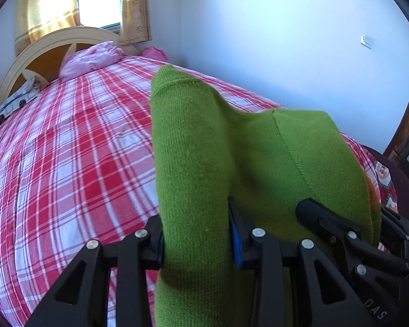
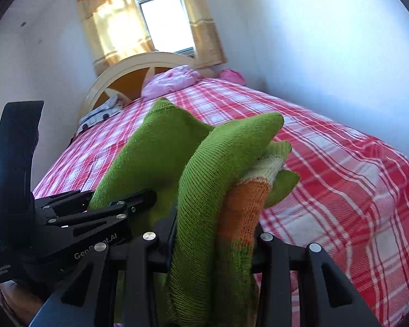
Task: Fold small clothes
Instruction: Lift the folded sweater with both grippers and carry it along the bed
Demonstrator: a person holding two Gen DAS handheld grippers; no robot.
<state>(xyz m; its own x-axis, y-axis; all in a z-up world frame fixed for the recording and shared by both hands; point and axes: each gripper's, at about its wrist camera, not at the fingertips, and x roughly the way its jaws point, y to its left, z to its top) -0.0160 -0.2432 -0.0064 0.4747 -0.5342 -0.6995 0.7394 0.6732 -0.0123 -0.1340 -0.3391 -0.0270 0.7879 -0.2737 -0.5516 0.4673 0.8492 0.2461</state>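
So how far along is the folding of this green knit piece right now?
Nothing looks folded yet. In hand: the green knit garment is pinched by both the left gripper and the right gripper, bunched up above the plaid bed; orange and cream stripes show at the right grip. Left: lay it flat, fold it, set it down.

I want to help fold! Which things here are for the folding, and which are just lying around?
For the folding: green knitted garment, clamped by left gripper and right gripper.

Just lying around: pink pillow, checked bedspread, folded cloth by headboard.
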